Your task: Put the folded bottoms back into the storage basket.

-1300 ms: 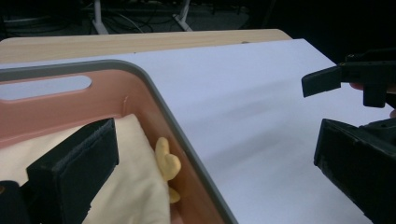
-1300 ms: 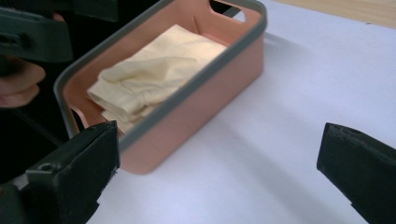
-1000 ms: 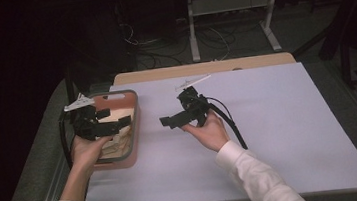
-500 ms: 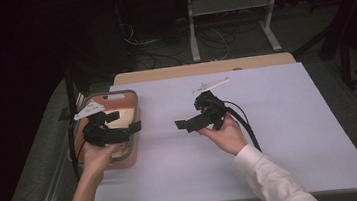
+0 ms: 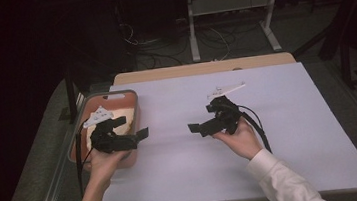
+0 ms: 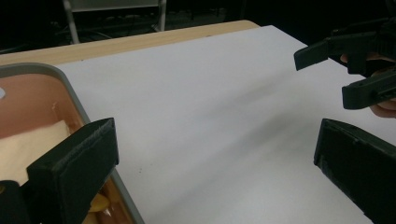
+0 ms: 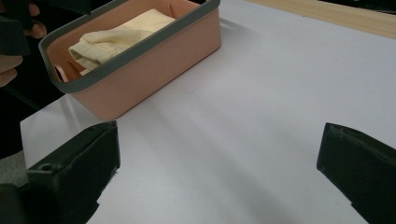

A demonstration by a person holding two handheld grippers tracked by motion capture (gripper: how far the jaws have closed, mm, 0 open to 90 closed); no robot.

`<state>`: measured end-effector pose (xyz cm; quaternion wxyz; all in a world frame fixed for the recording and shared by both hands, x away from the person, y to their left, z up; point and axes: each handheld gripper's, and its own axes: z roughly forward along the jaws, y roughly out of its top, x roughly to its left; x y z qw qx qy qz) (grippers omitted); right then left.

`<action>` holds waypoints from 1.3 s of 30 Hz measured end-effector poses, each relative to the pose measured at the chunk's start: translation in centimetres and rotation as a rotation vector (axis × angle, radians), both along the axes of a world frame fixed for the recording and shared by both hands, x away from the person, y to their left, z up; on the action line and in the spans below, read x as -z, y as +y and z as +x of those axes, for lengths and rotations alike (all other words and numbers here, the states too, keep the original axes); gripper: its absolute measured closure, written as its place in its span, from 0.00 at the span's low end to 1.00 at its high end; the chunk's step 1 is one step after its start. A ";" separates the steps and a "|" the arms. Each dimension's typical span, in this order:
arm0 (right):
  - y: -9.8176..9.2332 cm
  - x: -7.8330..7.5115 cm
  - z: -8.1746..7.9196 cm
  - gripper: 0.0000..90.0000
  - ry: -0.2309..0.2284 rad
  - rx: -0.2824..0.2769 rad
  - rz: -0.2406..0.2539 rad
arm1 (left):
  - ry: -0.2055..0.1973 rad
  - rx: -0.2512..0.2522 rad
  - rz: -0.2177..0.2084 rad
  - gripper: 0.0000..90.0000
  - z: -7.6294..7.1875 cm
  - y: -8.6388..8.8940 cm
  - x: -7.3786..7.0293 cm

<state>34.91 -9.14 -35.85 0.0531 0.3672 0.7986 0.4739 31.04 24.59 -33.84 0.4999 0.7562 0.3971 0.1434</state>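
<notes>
- The left gripper (image 5: 130,127) hovers over the near right corner of a pink bin (image 5: 129,101); its 2 jaws are spread wide, holding and touching nothing.
- The right gripper (image 5: 195,128) is held above the white table cover (image 5: 299,118), well to the right of the bin, jaws also spread wide and empty, pointing toward the bin.
- The bin, with a grey rim, sits at the left edge of the cover and holds a folded cream cloth (image 7: 122,33).
- Between the bin and the right gripper lies bare white cover.
- Beyond the bin, a strip of wooden tabletop (image 5: 203,68) shows.
</notes>
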 end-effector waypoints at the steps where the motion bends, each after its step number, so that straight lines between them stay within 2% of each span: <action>1: -0.6 0.1 -0.2 0.00 -0.004 0.005 0.007 | 0.000 0.003 0.000 0.00 -0.2 -0.2 0.1; 10: -2.8 0.7 -1.1 0.00 -0.021 0.022 0.014 | -0.007 0.014 0.013 0.00 -0.7 -1.0 0.8; 18: -4.6 1.7 -1.7 0.00 -0.012 0.041 0.030 | -0.004 0.026 0.016 0.00 -1.3 -1.5 1.6; 20: -5.2 1.9 -1.9 0.00 -0.008 0.046 0.032 | 0.001 0.024 0.027 0.00 -1.5 -1.7 1.9; 21: -5.7 2.1 -2.2 0.00 -0.008 0.049 0.035 | -0.008 0.027 0.045 0.00 -1.7 -1.9 2.1; 34: -8.6 3.2 -3.8 0.00 -0.025 0.058 0.054 | 0.001 0.074 0.078 0.00 -2.7 -3.4 3.4; 39: -9.6 3.8 -4.5 0.00 -0.045 0.055 0.039 | 0.007 0.095 0.093 0.00 -3.1 -3.7 4.2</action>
